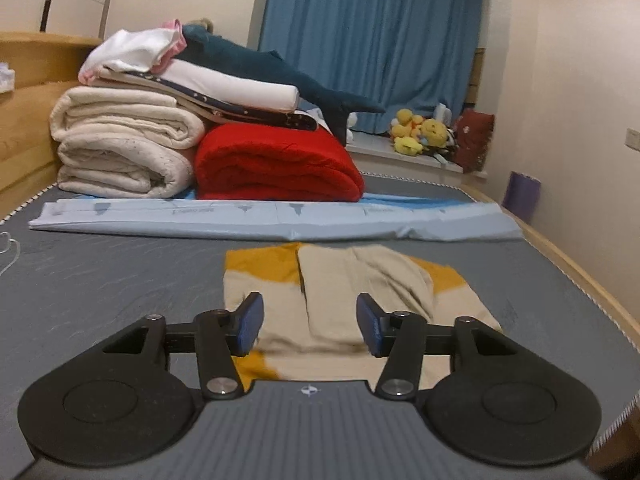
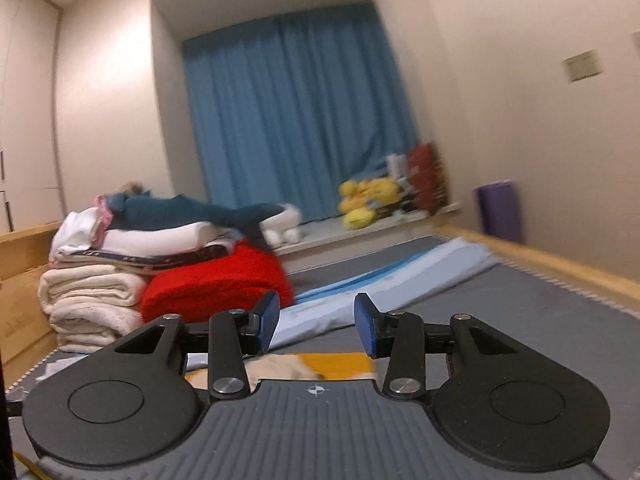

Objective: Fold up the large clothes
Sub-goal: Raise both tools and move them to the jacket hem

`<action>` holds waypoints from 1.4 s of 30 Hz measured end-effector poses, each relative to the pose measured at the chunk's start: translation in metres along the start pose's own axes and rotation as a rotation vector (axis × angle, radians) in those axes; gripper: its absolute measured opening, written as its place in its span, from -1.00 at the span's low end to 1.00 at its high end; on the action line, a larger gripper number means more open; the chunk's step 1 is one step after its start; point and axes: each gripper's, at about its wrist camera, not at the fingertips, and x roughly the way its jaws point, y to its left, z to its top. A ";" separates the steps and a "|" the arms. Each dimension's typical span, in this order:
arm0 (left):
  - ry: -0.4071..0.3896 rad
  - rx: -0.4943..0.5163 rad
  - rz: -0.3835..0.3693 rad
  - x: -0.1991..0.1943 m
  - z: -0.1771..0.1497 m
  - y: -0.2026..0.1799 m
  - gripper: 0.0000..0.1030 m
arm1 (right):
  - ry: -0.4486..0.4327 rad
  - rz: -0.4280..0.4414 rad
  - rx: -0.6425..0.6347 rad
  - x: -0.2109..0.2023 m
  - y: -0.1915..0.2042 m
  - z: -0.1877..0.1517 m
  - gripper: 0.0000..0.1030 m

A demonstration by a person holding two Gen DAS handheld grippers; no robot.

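Observation:
A beige and mustard-yellow garment (image 1: 332, 300) lies partly folded on the grey mattress (image 1: 120, 280). In the left wrist view my left gripper (image 1: 310, 324) is open and empty, just above the garment's near part. In the right wrist view my right gripper (image 2: 316, 324) is open and empty, raised over the bed; only a strip of the garment (image 2: 320, 364) shows below its fingers. The view is blurred.
A folded light-blue sheet (image 1: 280, 220) lies across the bed beyond the garment. Behind it stand a red blanket (image 1: 276, 164) and stacked cream blankets (image 1: 120, 148) with a blue plush shark on top. A wooden bed rail (image 2: 540, 264) runs along the right.

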 end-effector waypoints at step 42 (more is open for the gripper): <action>0.575 -0.262 0.243 0.055 -0.196 0.117 -0.19 | 0.816 -0.291 0.046 0.082 -0.100 -0.231 0.06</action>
